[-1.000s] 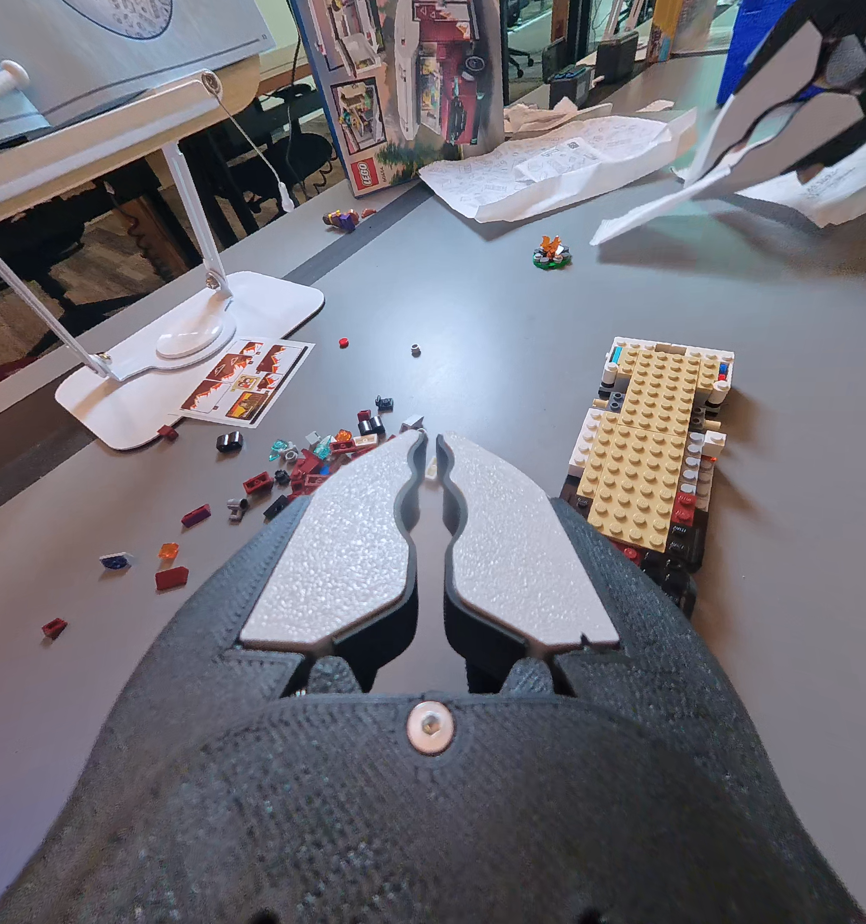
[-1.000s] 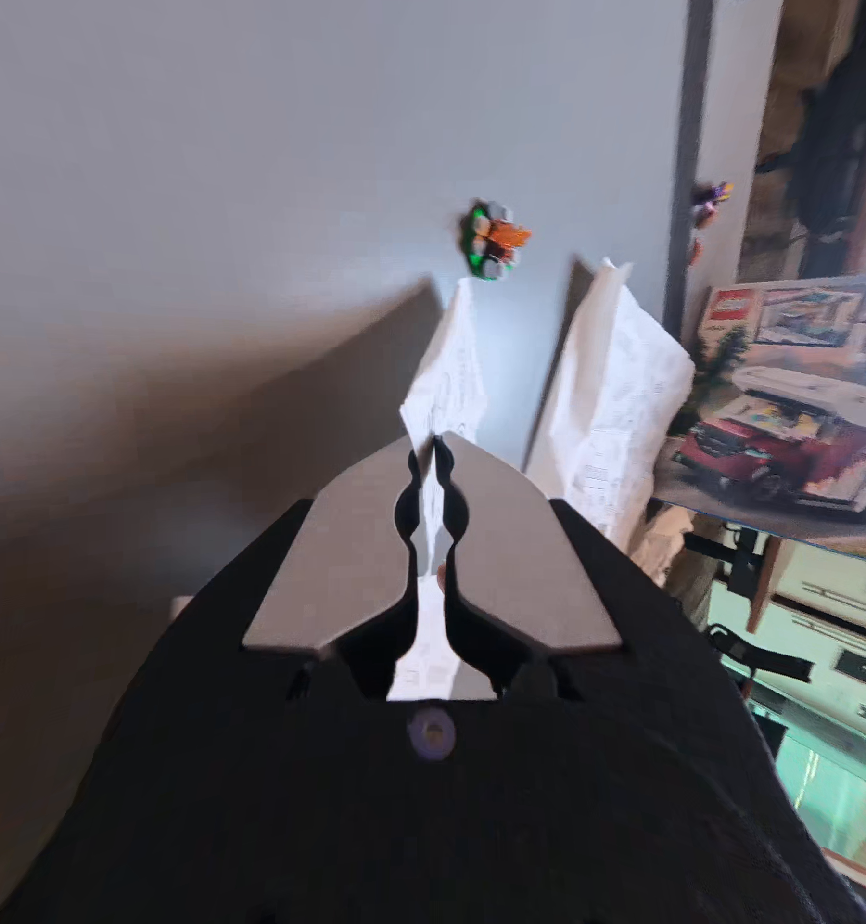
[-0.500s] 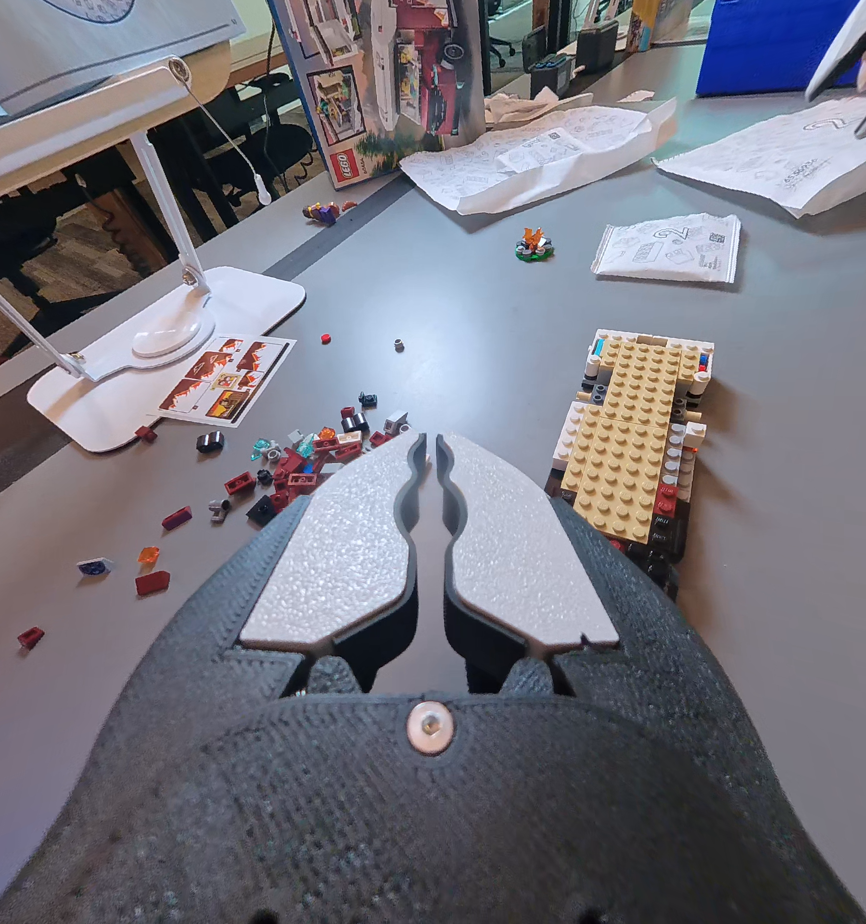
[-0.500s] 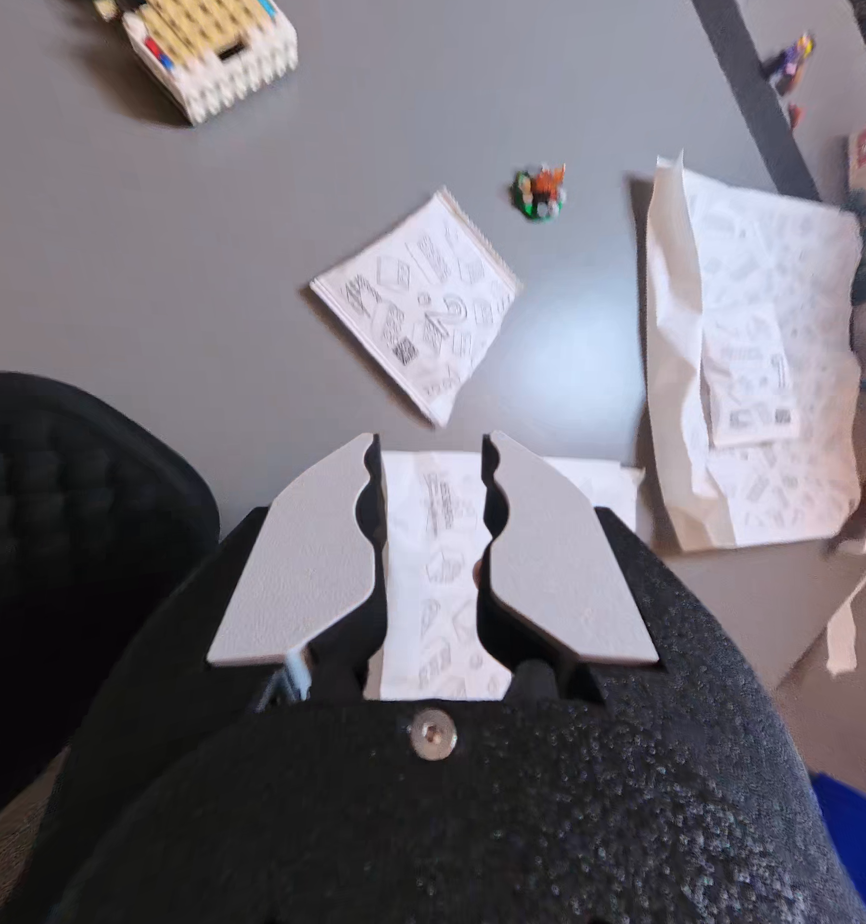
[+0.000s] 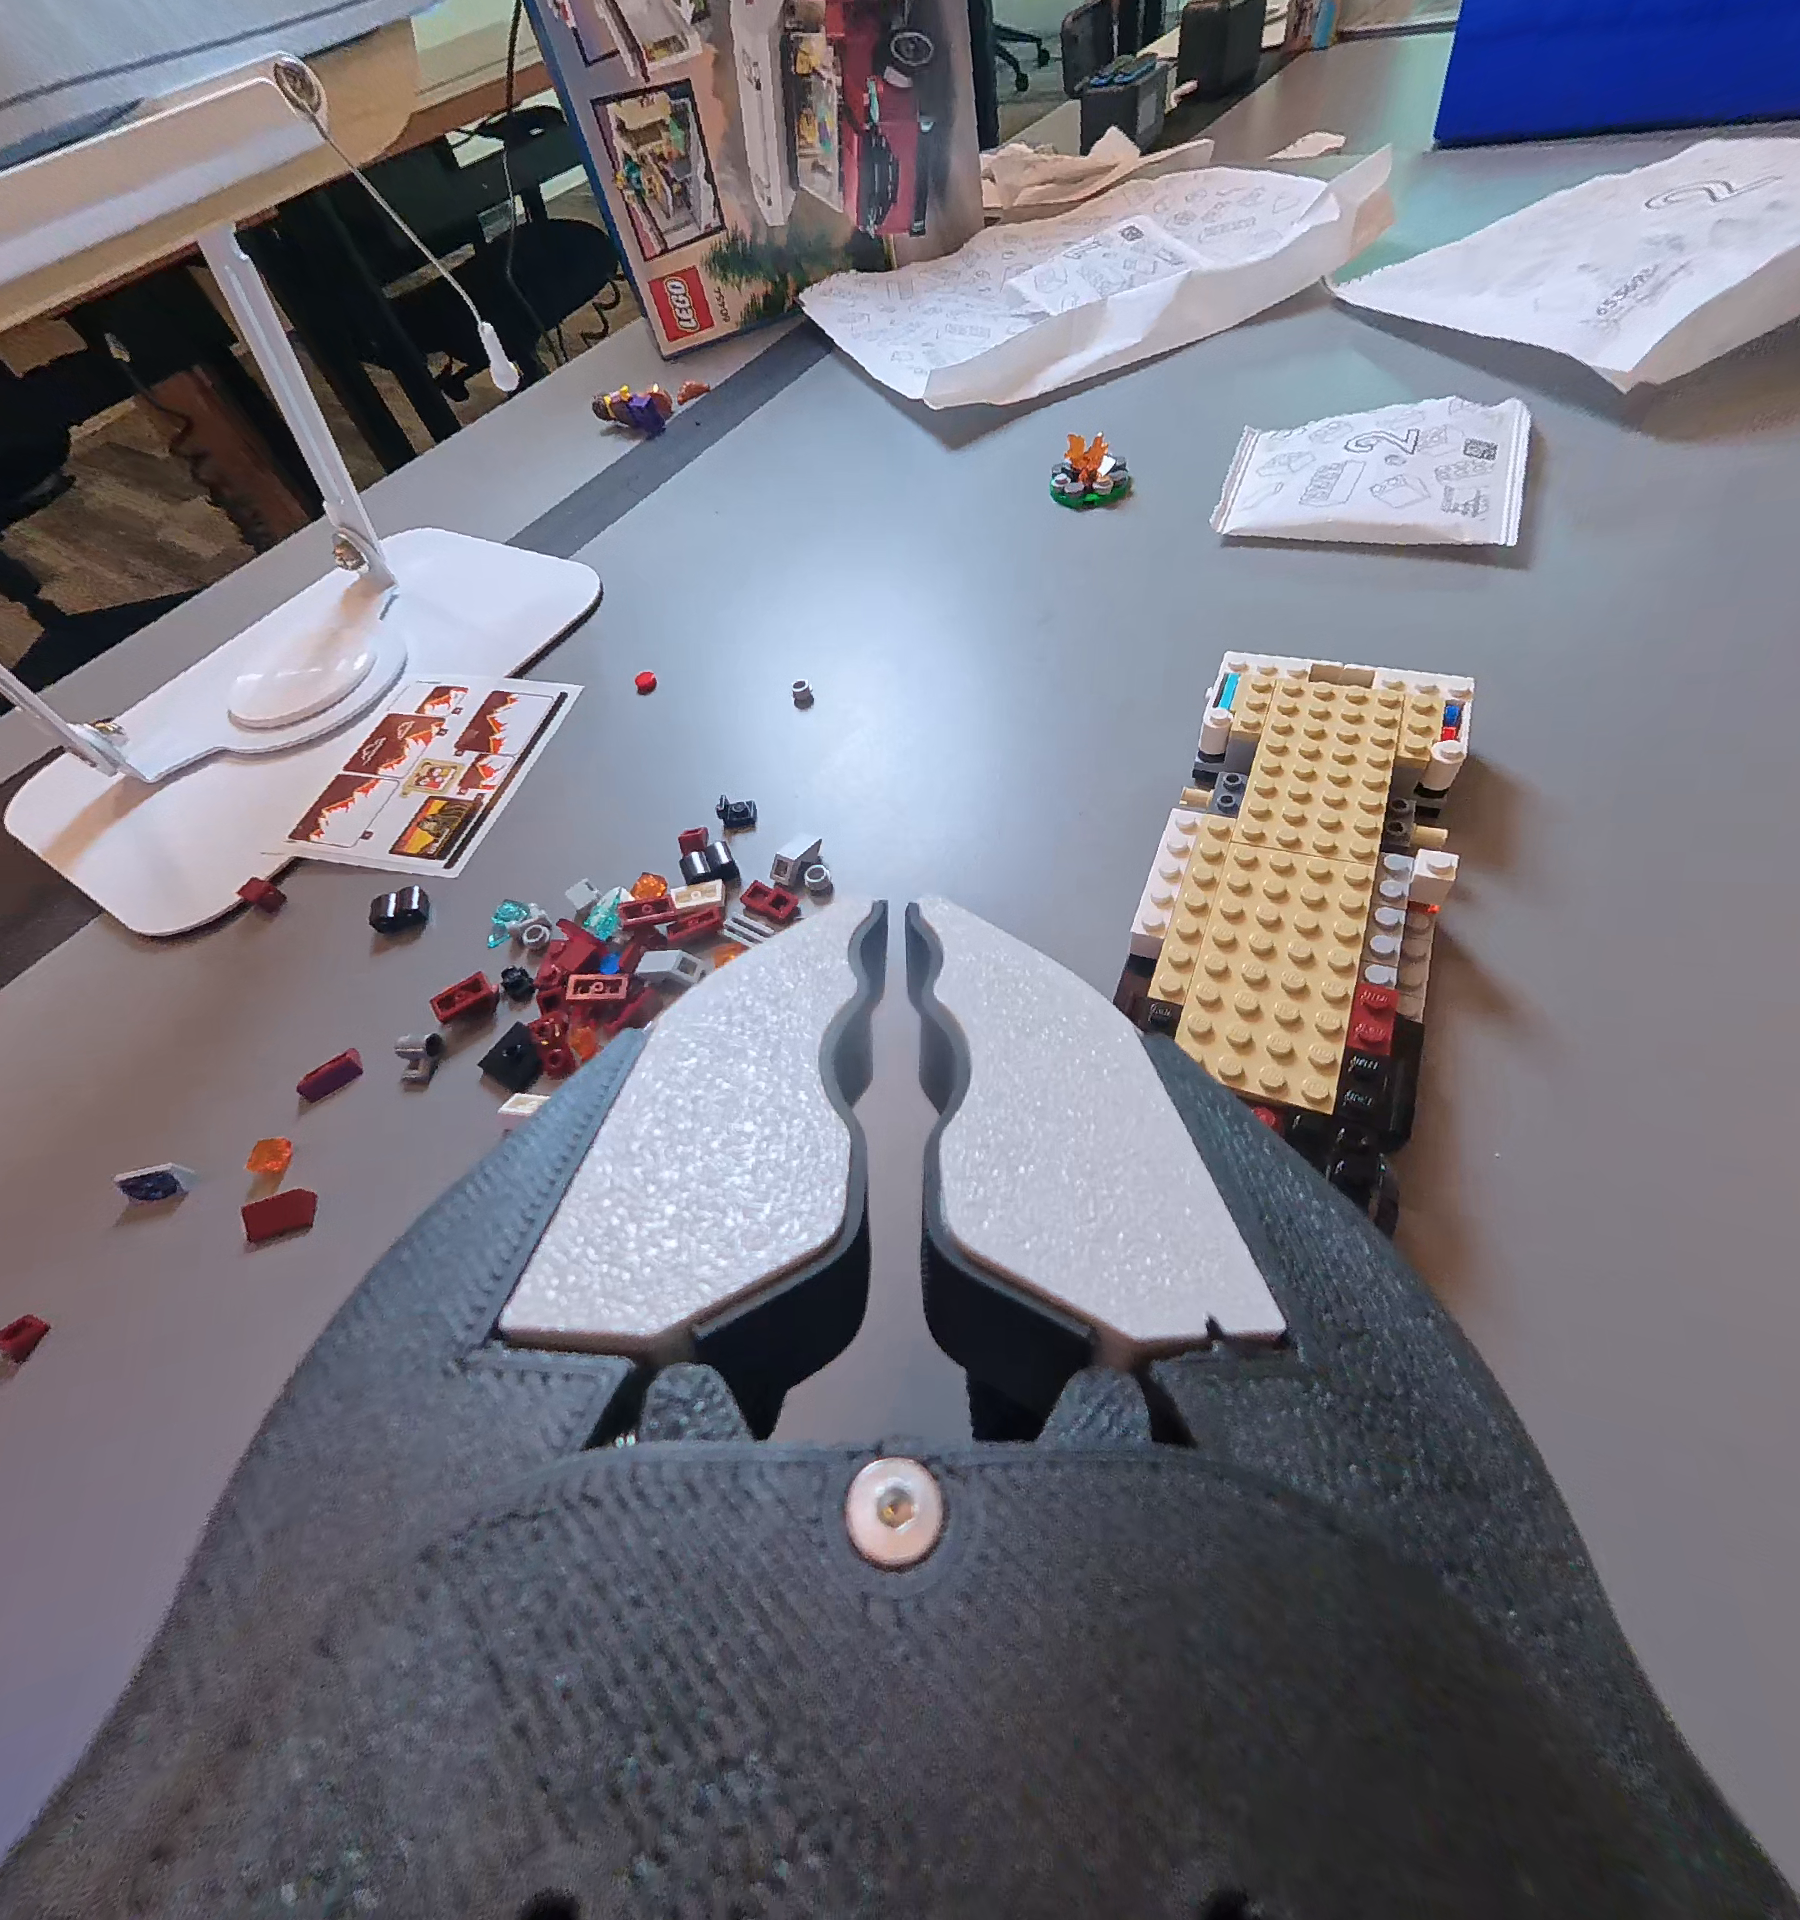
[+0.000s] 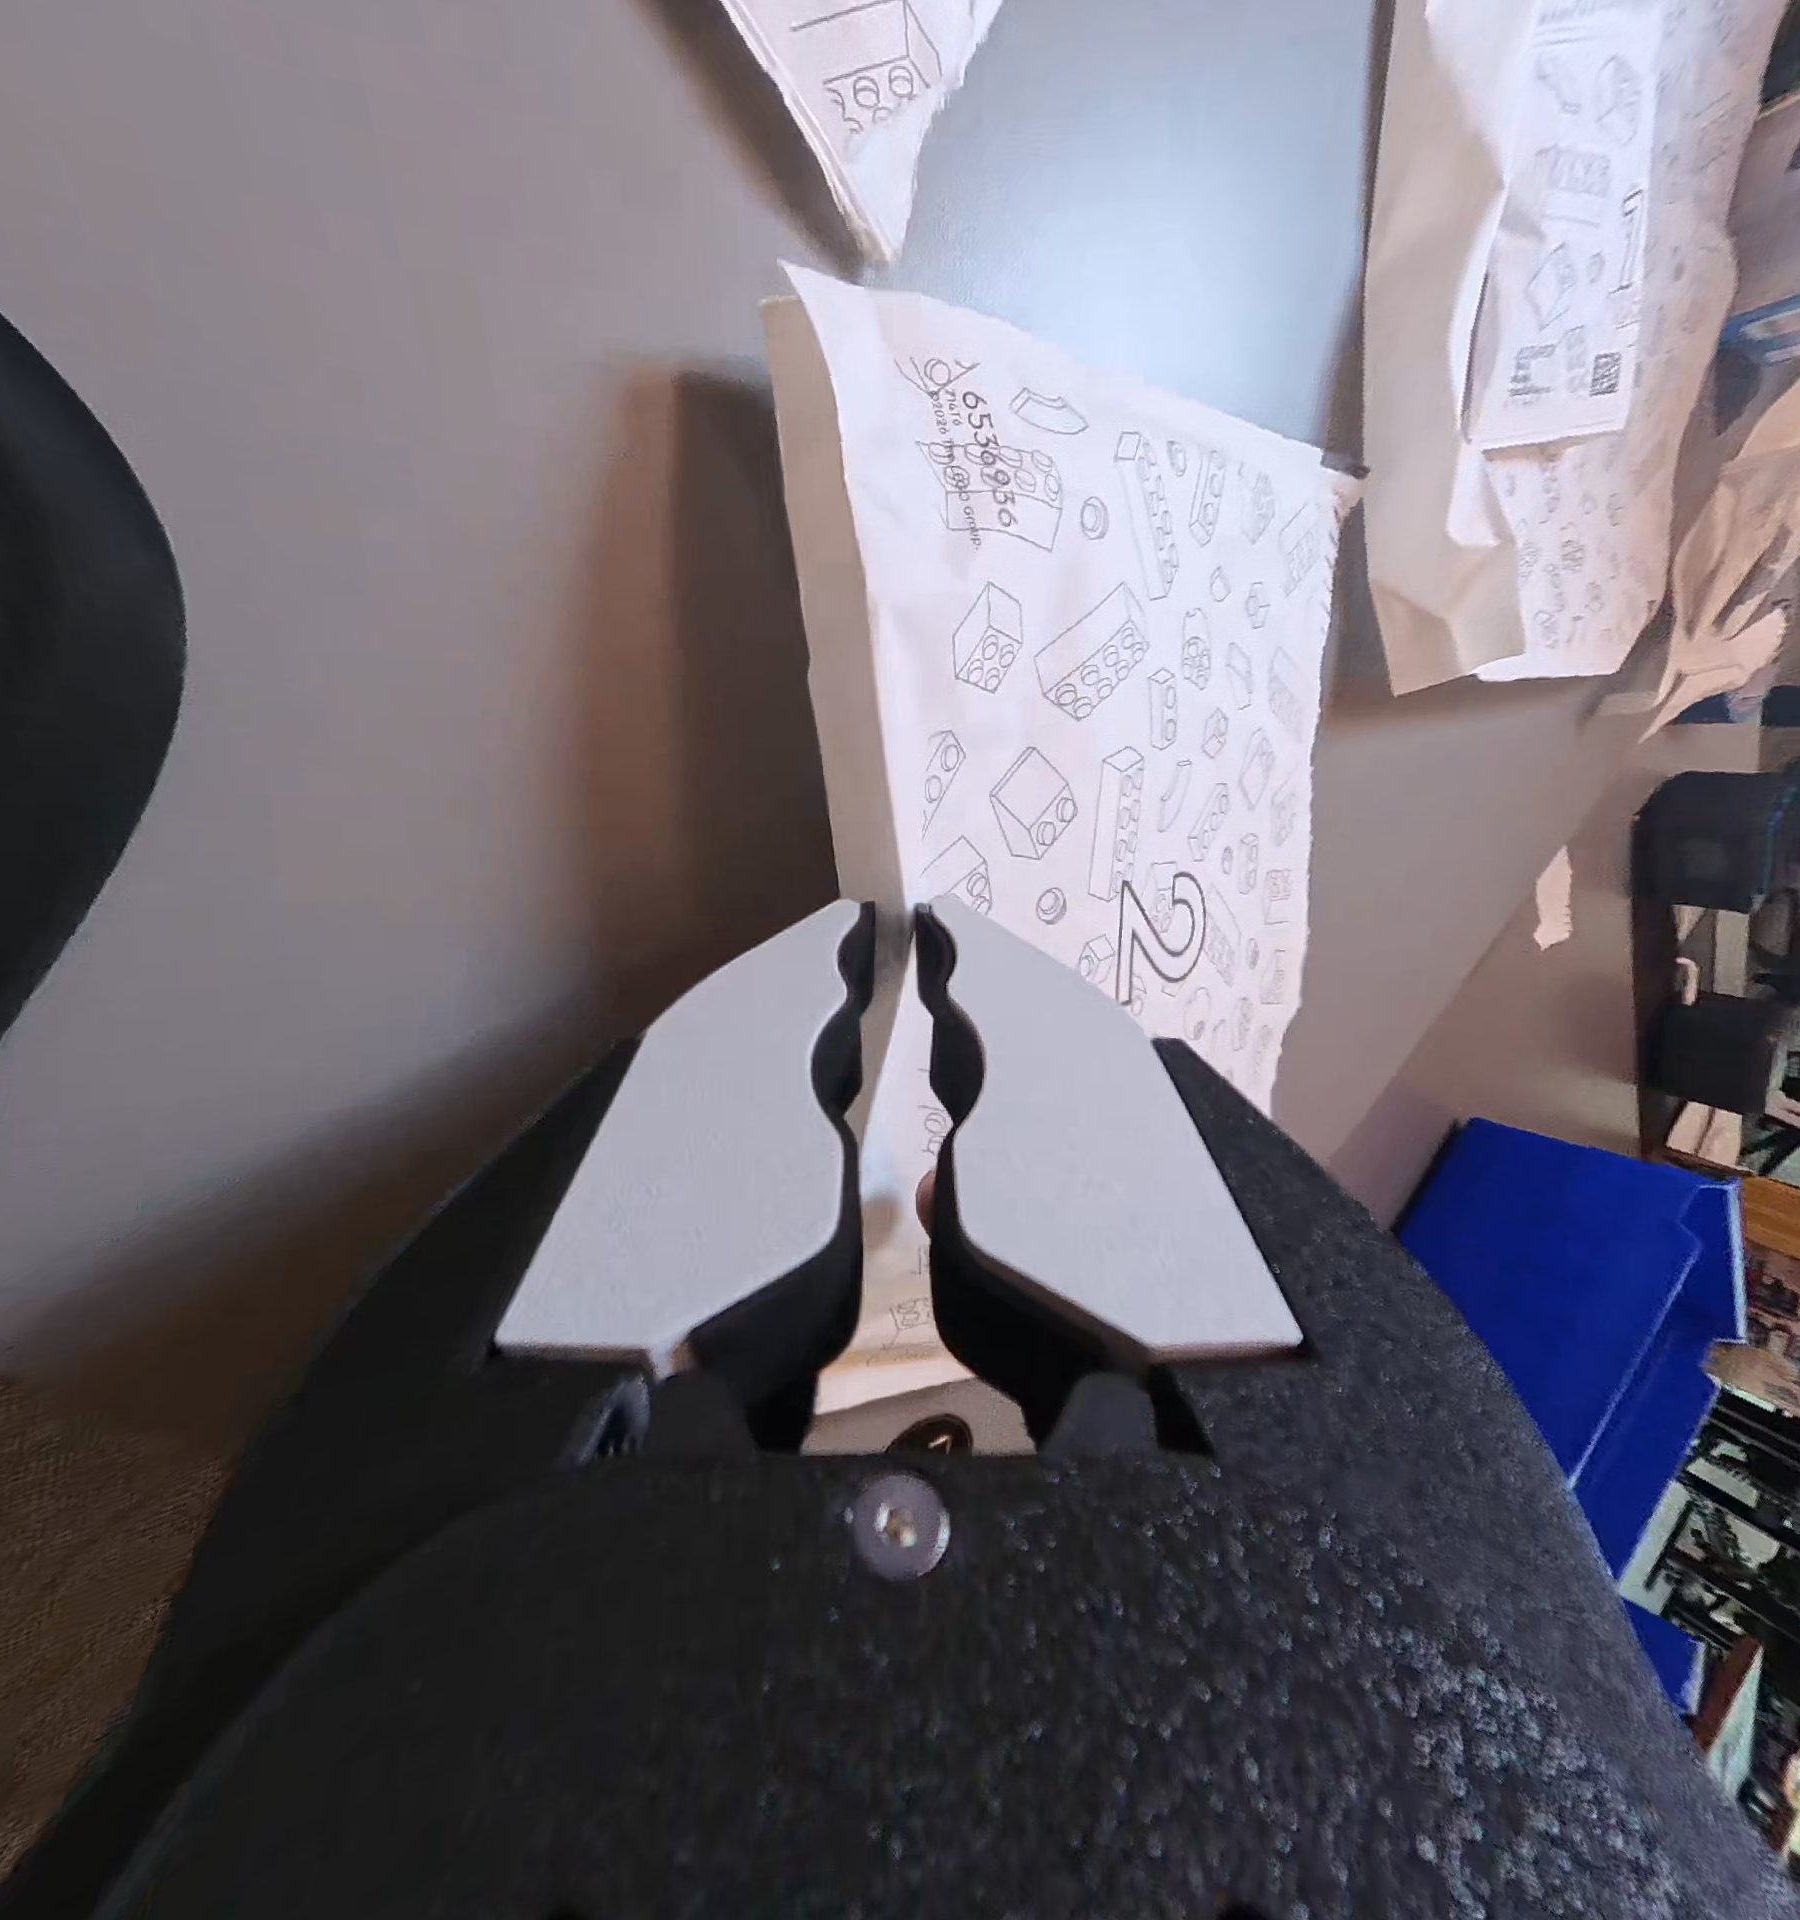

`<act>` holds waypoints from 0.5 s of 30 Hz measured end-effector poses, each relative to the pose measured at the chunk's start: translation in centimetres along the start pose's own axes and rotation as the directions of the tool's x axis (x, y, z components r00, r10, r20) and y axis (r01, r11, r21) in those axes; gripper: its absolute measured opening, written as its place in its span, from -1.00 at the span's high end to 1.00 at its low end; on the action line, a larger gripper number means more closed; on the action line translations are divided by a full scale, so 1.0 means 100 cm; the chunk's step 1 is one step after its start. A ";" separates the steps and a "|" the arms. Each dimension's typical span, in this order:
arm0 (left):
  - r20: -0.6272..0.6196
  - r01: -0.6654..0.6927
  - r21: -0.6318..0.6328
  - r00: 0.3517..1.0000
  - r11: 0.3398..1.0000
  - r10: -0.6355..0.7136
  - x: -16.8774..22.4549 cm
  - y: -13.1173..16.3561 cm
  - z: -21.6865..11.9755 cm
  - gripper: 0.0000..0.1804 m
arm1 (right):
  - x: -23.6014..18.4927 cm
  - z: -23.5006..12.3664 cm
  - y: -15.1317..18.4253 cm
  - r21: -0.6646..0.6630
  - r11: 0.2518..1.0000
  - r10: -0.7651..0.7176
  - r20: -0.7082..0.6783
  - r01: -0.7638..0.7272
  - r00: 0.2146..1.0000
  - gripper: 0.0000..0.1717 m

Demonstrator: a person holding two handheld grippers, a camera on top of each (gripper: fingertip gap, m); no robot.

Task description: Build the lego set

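Right gripper (image 6: 894, 914): jaws nearly together, clamped on the edge of a white paper bag (image 6: 1104, 665). The bag runs on between the fingers toward the gripper body. It is thin, printed with line drawings of bricks and a large outlined numeral, with a serrated far edge and one side folded under. It lies away from the fingertips over the grey table (image 6: 408, 520); whether it is lifted clear of the surface cannot be told. A second printed bag (image 6: 865, 114) lies beyond its far corner. A crumpled larger bag (image 6: 1540, 343) lies to the right. Blue bins (image 6: 1571, 1278) stand close on the lower right.

Left gripper (image 5: 896, 912): jaws together, only a sliver showing between the pads, nothing in them. It hangs over bare table (image 5: 937, 644). A scatter of loose bricks (image 5: 605, 956), dark red, black, grey and clear orange, lies just left of the fingertips. The tan-studded brick build (image 5: 1301, 883) lies just to the right. Open surface ahead extends to a small sealed printed bag (image 5: 1379, 473) and a little green-and-orange brick piece (image 5: 1089, 476). White lamp base (image 5: 283, 717) and sticker sheet (image 5: 428, 774) sit by the left table edge. The set box (image 5: 771, 156) stands at the far edge.
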State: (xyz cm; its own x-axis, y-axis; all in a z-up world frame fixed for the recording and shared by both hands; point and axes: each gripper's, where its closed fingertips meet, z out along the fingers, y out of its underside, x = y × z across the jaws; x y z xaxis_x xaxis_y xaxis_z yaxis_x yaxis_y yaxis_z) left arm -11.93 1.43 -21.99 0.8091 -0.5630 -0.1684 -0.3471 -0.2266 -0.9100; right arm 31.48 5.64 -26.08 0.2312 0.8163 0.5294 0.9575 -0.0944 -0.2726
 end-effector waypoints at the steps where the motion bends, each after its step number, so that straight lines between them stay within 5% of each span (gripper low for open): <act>1: 0.003 -0.001 0.001 1.000 1.000 0.001 0.000 0.000 0.000 0.97 | 0.003 -0.001 -0.002 0.005 1.000 -0.017 -0.023 0.017 1.000 0.92; 7: 0.003 0.002 0.004 1.000 1.000 -0.002 -0.001 -0.001 -0.002 0.97 | -0.002 -0.003 0.007 -0.087 0.991 -0.105 0.026 0.107 0.994 0.83; 15: -0.009 0.000 -0.006 1.000 1.000 0.000 0.001 0.001 0.000 0.97 | -0.003 -0.017 -0.074 0.150 0.977 -0.167 0.080 0.153 0.983 0.65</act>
State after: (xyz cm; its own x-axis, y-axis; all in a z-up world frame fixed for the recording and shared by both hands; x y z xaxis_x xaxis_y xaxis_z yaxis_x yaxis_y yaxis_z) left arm -11.87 1.31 -22.07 0.8049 -0.5700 -0.1651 -0.3502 -0.2317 -0.9076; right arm 24.66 5.19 -22.89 0.0539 0.8635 0.5015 0.9447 0.1186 -0.3057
